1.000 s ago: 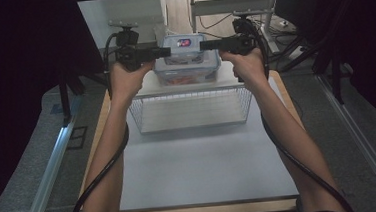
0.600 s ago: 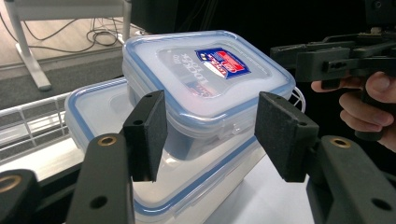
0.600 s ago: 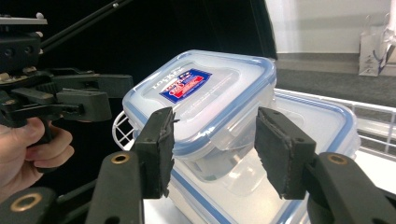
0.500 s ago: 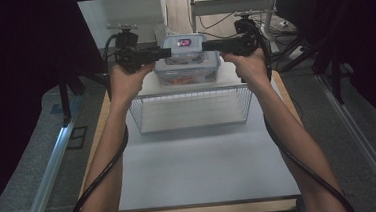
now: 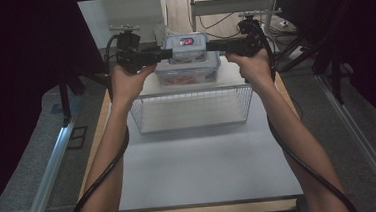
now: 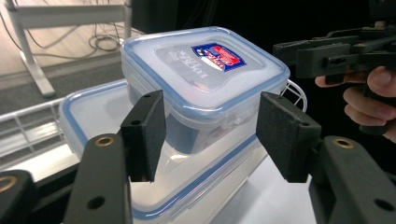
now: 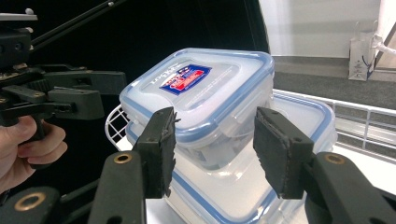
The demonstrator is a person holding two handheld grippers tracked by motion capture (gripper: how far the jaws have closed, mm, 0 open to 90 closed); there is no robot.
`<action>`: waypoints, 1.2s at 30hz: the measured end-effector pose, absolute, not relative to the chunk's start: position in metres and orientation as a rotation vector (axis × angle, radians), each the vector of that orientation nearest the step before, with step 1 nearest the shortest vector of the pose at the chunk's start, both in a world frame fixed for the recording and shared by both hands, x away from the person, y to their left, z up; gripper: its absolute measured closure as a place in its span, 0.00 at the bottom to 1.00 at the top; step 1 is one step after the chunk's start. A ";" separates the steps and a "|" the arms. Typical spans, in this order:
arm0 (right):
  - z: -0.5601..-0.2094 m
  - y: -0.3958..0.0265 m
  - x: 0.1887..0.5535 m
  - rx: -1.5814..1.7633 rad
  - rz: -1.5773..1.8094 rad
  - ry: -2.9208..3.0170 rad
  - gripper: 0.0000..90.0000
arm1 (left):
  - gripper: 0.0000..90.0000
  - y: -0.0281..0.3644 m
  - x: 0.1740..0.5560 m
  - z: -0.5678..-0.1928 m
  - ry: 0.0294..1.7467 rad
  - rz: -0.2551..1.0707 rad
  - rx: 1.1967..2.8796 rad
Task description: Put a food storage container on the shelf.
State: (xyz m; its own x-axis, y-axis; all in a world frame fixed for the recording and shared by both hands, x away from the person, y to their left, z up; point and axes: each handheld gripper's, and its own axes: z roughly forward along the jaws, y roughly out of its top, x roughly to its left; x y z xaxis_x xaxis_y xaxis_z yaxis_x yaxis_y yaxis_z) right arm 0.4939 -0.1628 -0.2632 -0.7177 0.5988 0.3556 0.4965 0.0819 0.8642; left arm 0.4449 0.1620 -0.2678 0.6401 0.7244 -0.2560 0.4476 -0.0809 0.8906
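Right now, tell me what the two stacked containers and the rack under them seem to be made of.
Small container: translucent, fairly glossy plastic, judging by the cloudy walls; blue rim seal, printed label on the lid.
Large container beneath: same cloudy plastic with blue trim.
Wire rack: thin white rods in a grid, probably coated metal, though the coating can't be confirmed.

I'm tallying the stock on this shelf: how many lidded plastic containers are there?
2. The small container sits stacked on the lid of the large container, which rests on top of the wire basket. Any others behind the stack would be hidden.
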 end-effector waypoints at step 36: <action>-0.299 -0.176 0.430 0.846 1.586 2.317 0.42 | 0.42 0.164 0.363 -0.309 0.829 0.450 1.834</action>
